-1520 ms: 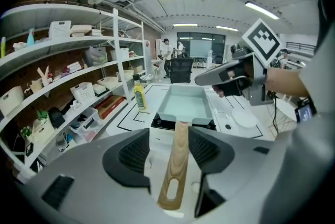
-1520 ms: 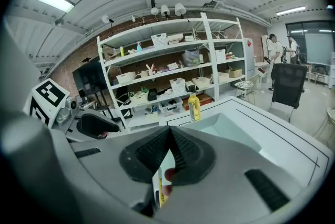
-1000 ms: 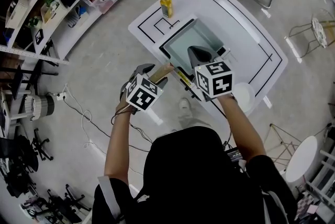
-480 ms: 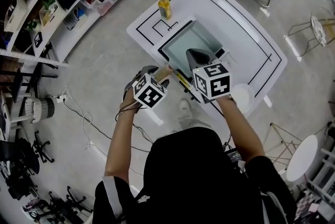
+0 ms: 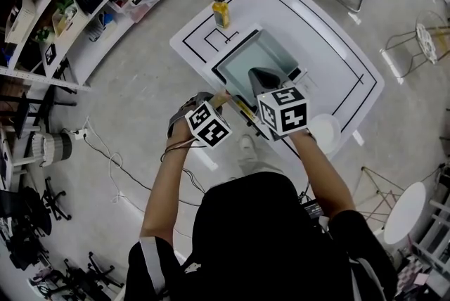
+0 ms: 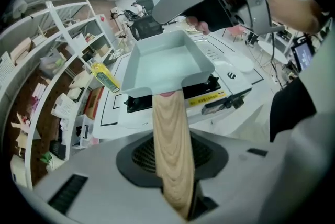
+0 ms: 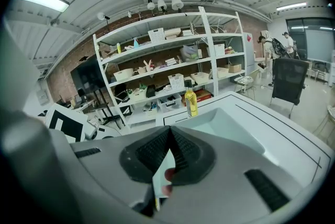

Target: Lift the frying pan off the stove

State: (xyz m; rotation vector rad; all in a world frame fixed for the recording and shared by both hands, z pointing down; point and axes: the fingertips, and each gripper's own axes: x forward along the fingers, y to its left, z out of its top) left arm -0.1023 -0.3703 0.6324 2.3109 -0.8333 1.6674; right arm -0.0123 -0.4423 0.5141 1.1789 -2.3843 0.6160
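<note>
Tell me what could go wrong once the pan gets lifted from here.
1. The left gripper has its jaws closing on the outer end of the wooden handle. If it lifts before the grip is firm, the frying pan may sag or twist over the stove.
2. The right gripper hangs over the pan. A straight rise could bump into it.

Print on the yellow label (image 6: 208, 98) seems too blurred.
</note>
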